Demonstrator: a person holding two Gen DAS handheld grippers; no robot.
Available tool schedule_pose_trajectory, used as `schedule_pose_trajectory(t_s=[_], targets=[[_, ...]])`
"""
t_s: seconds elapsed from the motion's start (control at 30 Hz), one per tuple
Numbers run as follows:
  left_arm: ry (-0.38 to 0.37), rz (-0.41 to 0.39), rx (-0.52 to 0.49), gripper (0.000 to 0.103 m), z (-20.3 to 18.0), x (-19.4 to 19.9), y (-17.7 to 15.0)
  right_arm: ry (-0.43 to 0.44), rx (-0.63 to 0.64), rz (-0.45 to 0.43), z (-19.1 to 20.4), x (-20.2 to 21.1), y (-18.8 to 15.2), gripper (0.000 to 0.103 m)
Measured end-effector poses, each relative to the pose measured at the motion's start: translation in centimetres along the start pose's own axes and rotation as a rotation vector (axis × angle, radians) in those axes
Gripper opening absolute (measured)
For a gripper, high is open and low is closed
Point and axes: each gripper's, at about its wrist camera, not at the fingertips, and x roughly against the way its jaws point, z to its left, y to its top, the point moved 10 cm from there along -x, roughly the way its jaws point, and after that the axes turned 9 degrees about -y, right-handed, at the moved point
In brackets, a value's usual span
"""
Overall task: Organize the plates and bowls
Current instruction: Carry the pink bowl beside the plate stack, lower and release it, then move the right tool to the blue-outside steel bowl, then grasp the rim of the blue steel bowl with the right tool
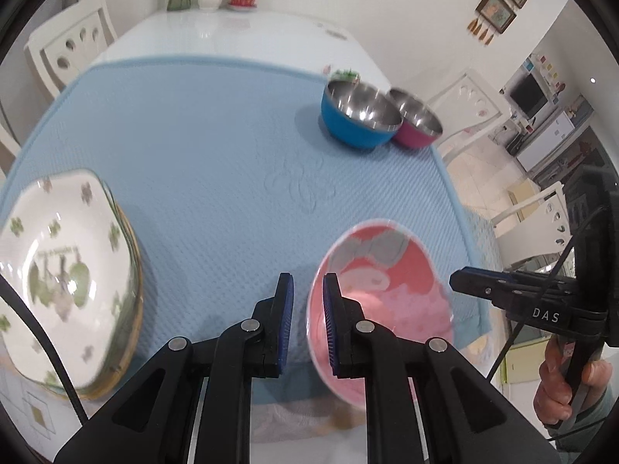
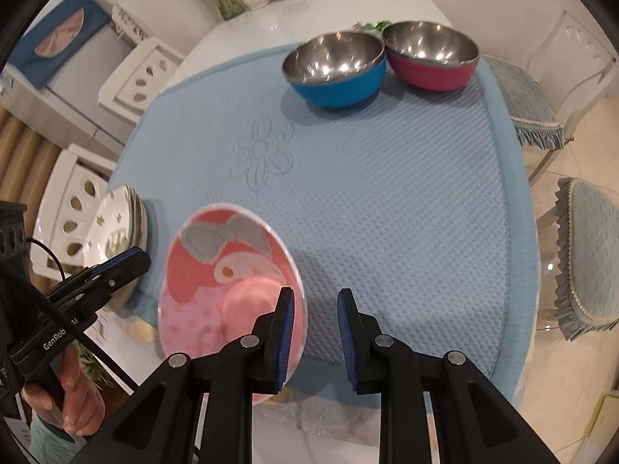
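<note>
- Lifting the pink bowl (image 1: 387, 297) looks like the step in hand, and it's being done two-handed. The bowl sits near the front edge of the blue mat (image 1: 212, 135), tipped rather than flat
- The left gripper (image 1: 308, 321) has its jaws pulled in to a narrow gap. Only mat shows between the pads, so it isn't pinching anything. Its right finger is up against the bowl's left rim
- Same deal for the right gripper (image 2: 315, 332): narrow gap, nothing in it, left finger overlapping the bowl's right rim
- So my read is that the bowl is squeezed between the two tools, not grabbed by either one. I can't tell for sure if it's fully off the mat
- To do this well, push inward evenly from both sides and raise both hands at the same rate. If one side leads, the bowl tips more and slides out
- Try to have the fingers under the rim's flare instead of just pressing on the slick outside
- Where it goes is a judgement call. The blue bowl (image 1: 359, 116) and magenta bowl (image 1: 416, 121) sit side by side at the far right of the mat. The stack of white clover plates (image 1: 69, 270) is at the near left
- It looks pretty shallow, so either pile is plausible
- Carry it low over the mat, and only ease off the squeeze once the base is fully down, otherwise it clatters
</note>
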Motion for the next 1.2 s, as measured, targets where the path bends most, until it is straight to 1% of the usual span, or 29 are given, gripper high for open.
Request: schedule_pose_trajectory(t_s=[0.1,0.23,0.27,0.3,0.33,0.37,0.4,0.43,0.5,0.63,0.7,0.87,1.03,1.2], targets=[[-0.007,-0.044,-0.037,0.012,-1.0,1.1,2.4,0.022,-0.026,-0.036,-0.5,1.3,1.8,0.022],[-0.017,-0.096,-0.106,0.013,-2.7,2.0,6.4,0.06,-0.079,-0.095,-0.7,3.1,4.9,0.022],[-0.02,-0.105,-0.122,0.013,-3.1,2.0,7.8,0.071,-0.105,-0.105,-0.9,3.4,5.9,0.024],[-0.023,-0.107,-0.129,0.017,-3.4,2.0,8.3,0.079,-0.126,-0.105,-1.1,3.6,6.6,0.03],[-0.03,-0.104,-0.134,0.022,-3.7,1.8,9.3,0.093,-0.153,-0.099,-1.3,3.7,7.3,0.042],[-0.039,-0.1,-0.132,0.036,-3.9,1.5,10.5,0.12,-0.185,-0.1,-1.5,3.8,8.0,0.046],[-0.045,-0.1,-0.13,0.043,-3.9,1.3,11.0,0.149,-0.223,-0.115,-1.8,4.1,8.8,0.048],[-0.052,-0.102,-0.131,0.047,-4.0,1.0,11.9,0.162,-0.249,-0.126,-2.2,4.2,9.3,0.048],[-0.062,-0.103,-0.134,0.063,-4.0,-0.3,14.0,0.165,-0.296,-0.133,-2.9,3.9,10.5,0.048],[-0.079,-0.07,-0.128,0.064,-3.4,-3.5,16.7,0.157,-0.337,-0.11,-4.0,1.9,12.9,0.048],[-0.075,-0.038,-0.114,0.064,-2.4,-6.1,18.0,0.15,-0.346,-0.085,-4.3,0.2,13.9,0.048],[-0.087,0.034,-0.092,0.062,-0.8,-11.9,19.8,0.117,-0.341,-0.05,-4.8,-3.9,16.3,0.048],[-0.077,0.109,-0.095,0.062,0.1,-16.8,20.3,0.113,-0.331,-0.012,-4.8,-7.6,18.0,0.048],[-0.078,0.153,-0.104,0.06,0.3,-19.5,20.5,0.116,-0.333,0.013,-5.1,-10.3,19.3,0.048]])
